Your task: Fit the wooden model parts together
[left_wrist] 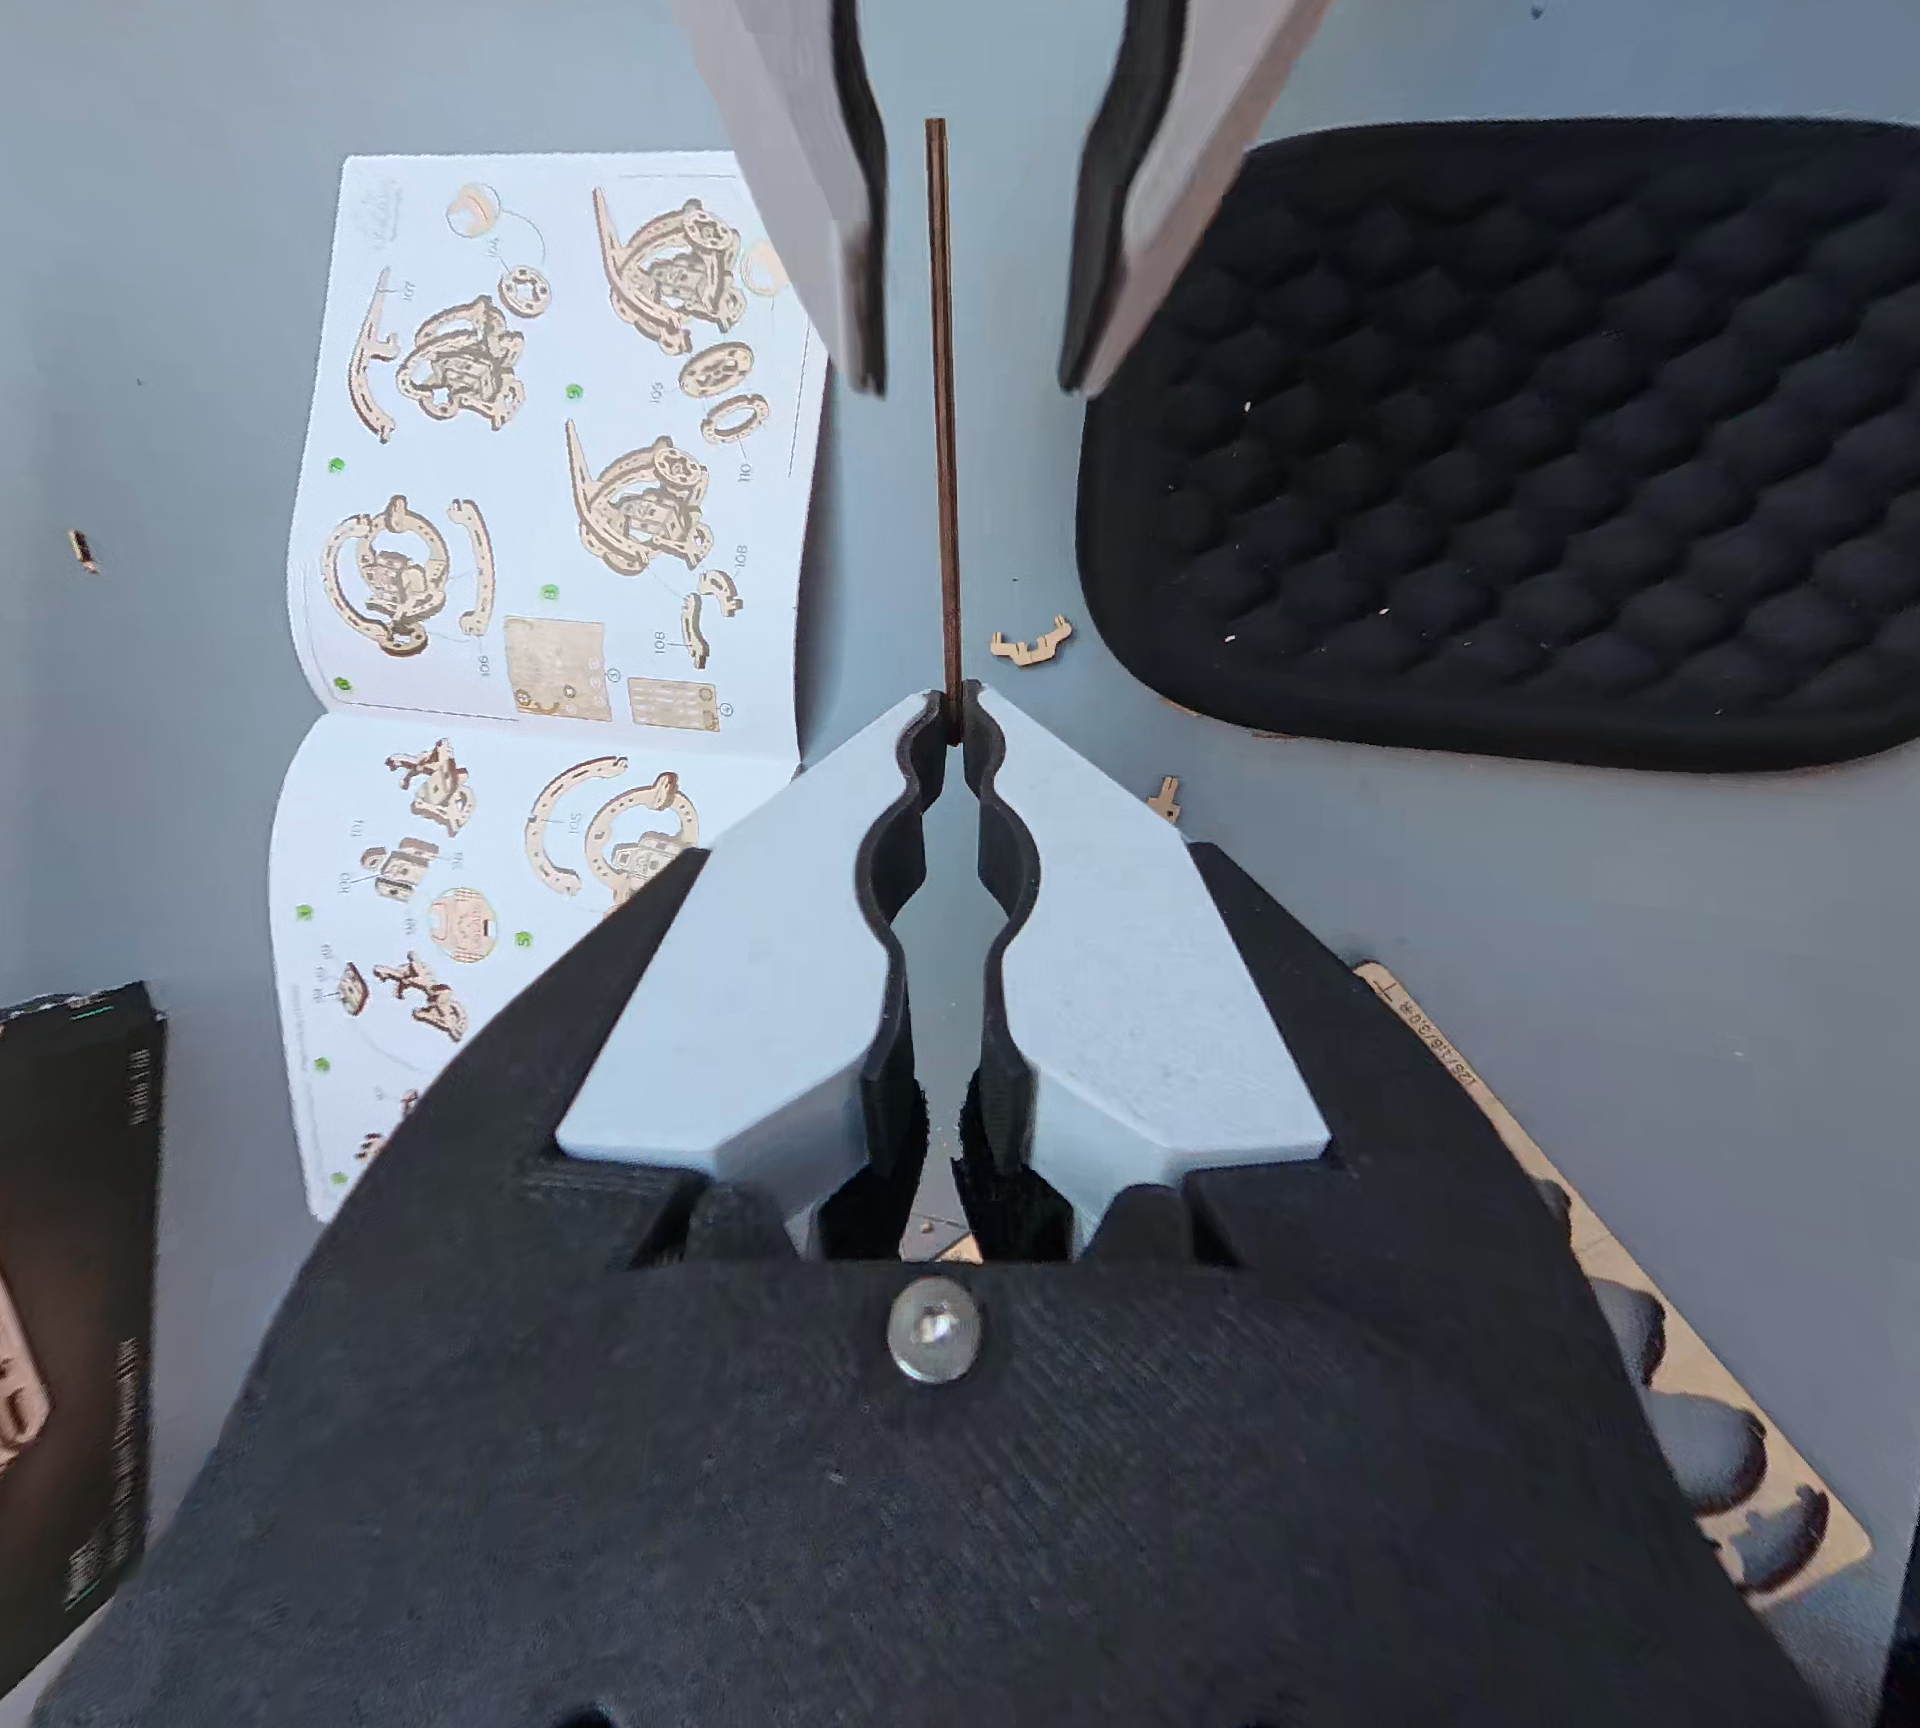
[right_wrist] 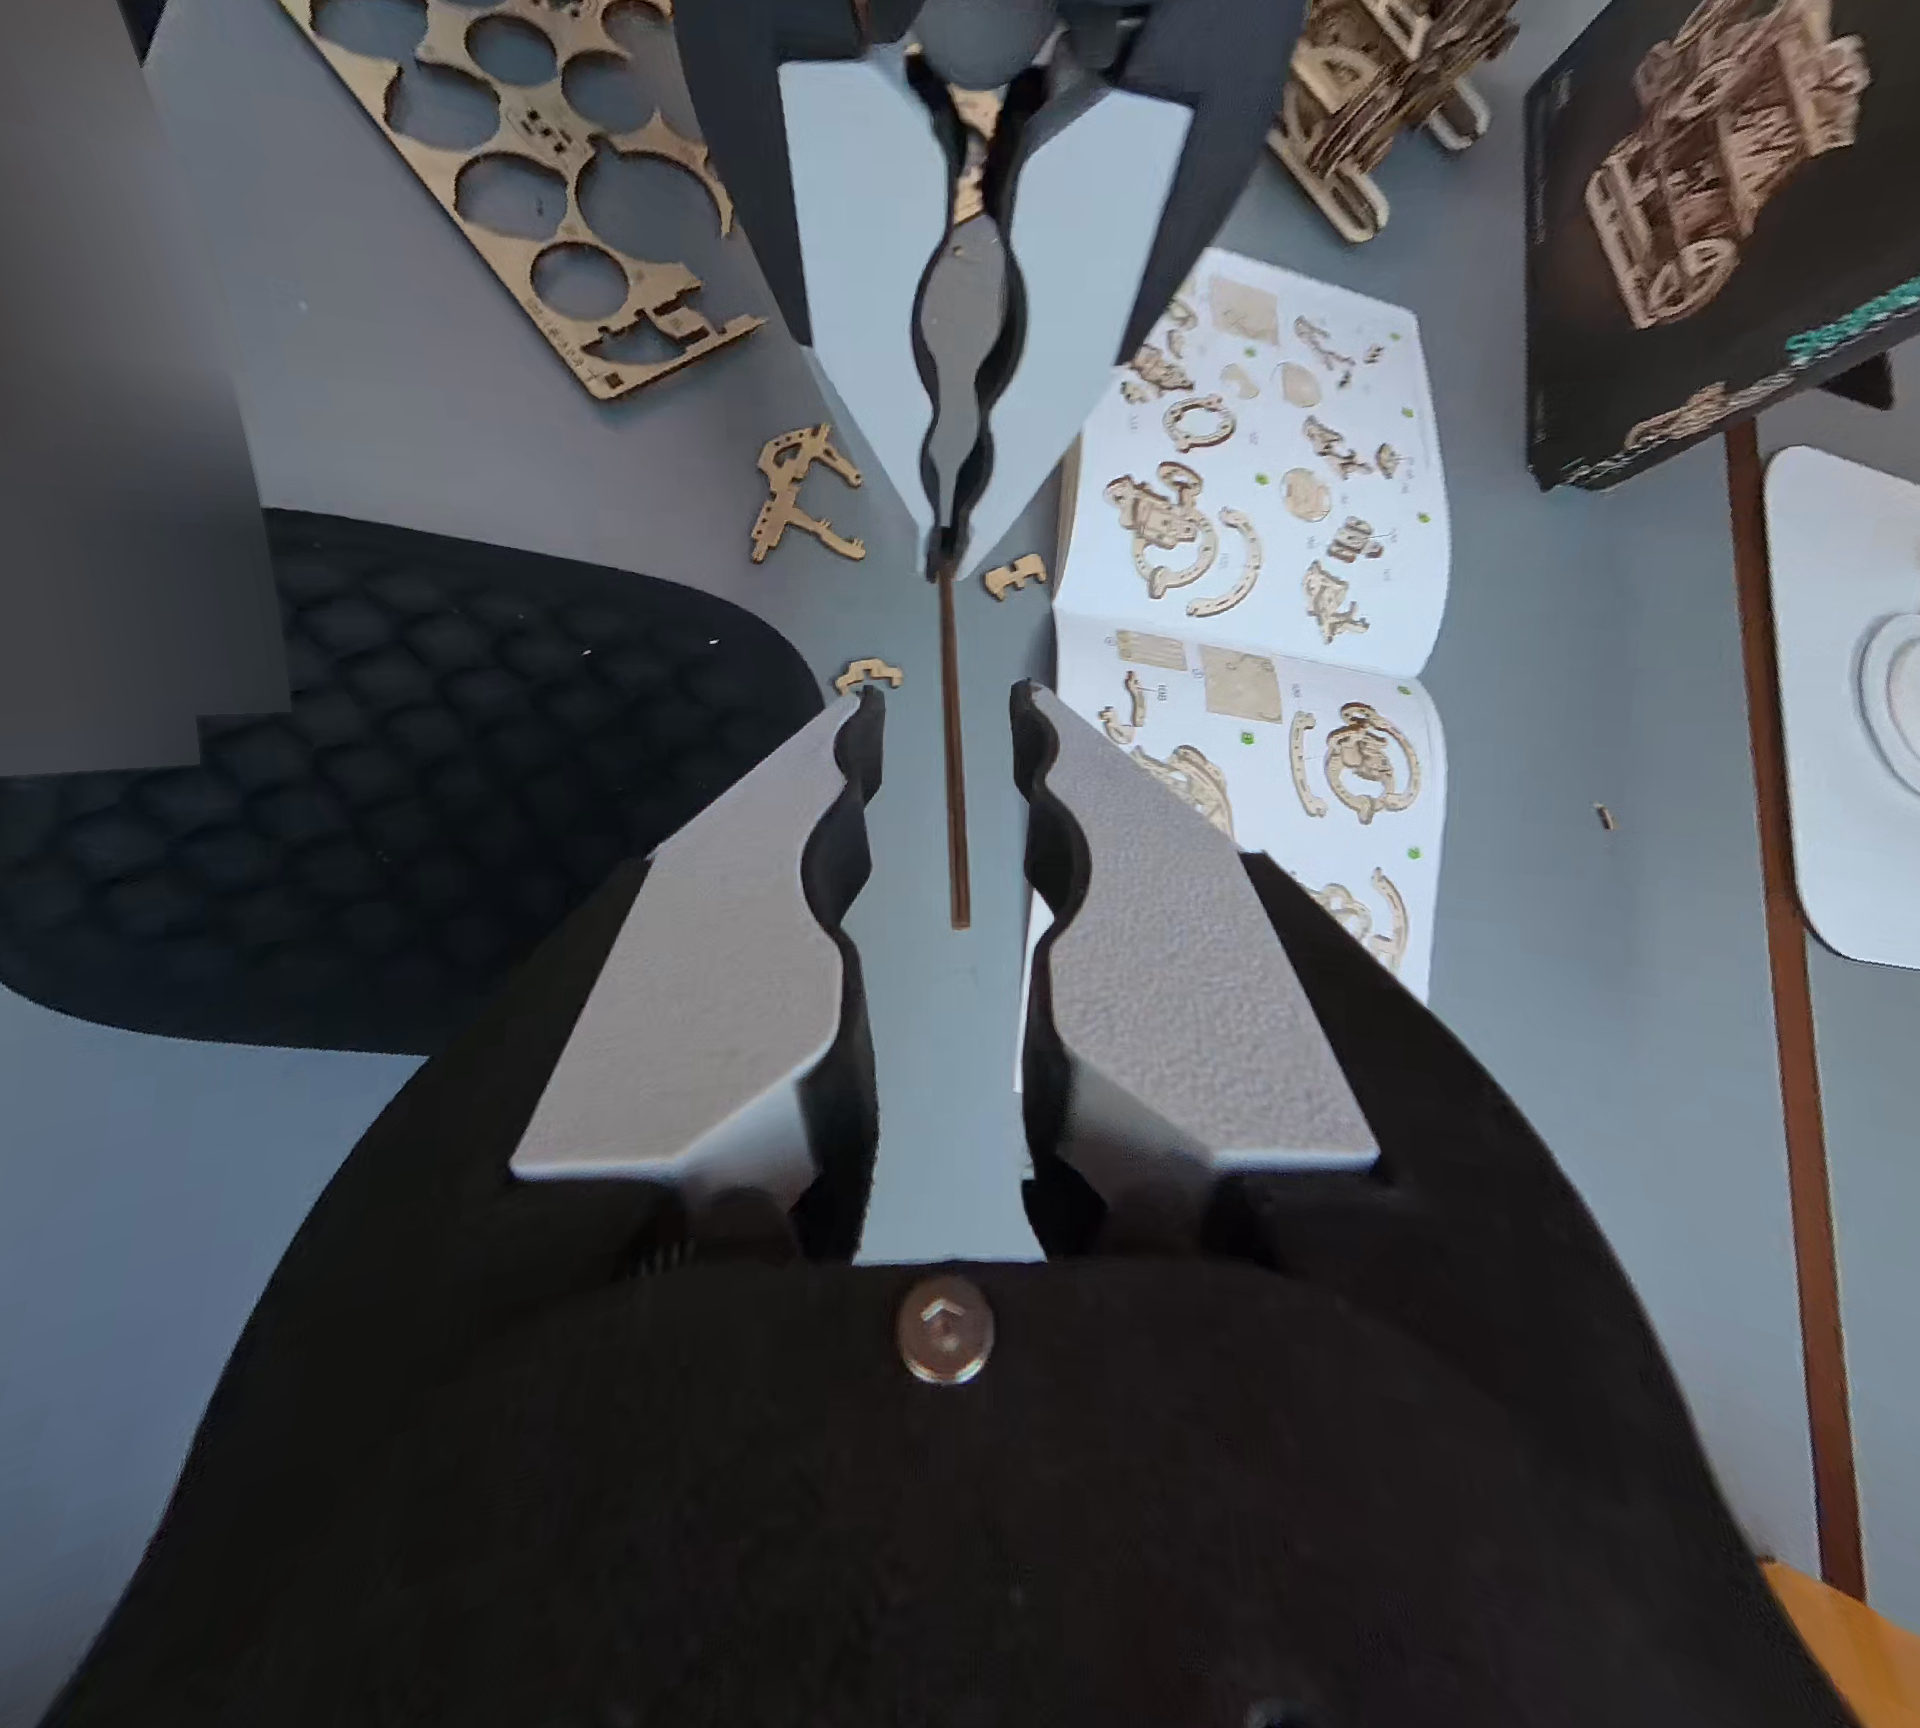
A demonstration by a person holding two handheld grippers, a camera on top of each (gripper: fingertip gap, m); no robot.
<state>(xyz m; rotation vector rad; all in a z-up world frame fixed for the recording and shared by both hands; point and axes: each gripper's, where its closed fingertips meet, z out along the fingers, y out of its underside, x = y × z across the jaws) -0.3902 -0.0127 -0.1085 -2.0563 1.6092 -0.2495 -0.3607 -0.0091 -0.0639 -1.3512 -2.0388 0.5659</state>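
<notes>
My left gripper (left_wrist: 951,710) is shut on a thin flat wooden part (left_wrist: 943,411), seen edge-on as a dark strip pointing away from me. My right gripper (right_wrist: 945,710) is open, its fingers on either side of the strip's free end (right_wrist: 954,785) without touching it. The right gripper also shows at the top of the left wrist view (left_wrist: 971,369), and the left one at the top of the right wrist view (right_wrist: 948,535). Small loose wooden parts lie on the grey table: a clip-shaped one (left_wrist: 1031,642), another (right_wrist: 1013,579), one (right_wrist: 871,672), and a larger pronged one (right_wrist: 802,494).
An open instruction booklet (left_wrist: 540,556) lies on the table. A black quilted pad (left_wrist: 1507,452) is beside it. A punched-out wooden sheet (right_wrist: 488,78), an assembled wooden model (right_wrist: 1403,26) and a black box (right_wrist: 1714,151) stand farther off. A white mat (right_wrist: 1849,702) sits at the right edge. About 6 cm separates my left fingertips from my right. Between my left fingertips and the assembled wooden model (right_wrist: 1403,26) there is roughly 25 cm.
</notes>
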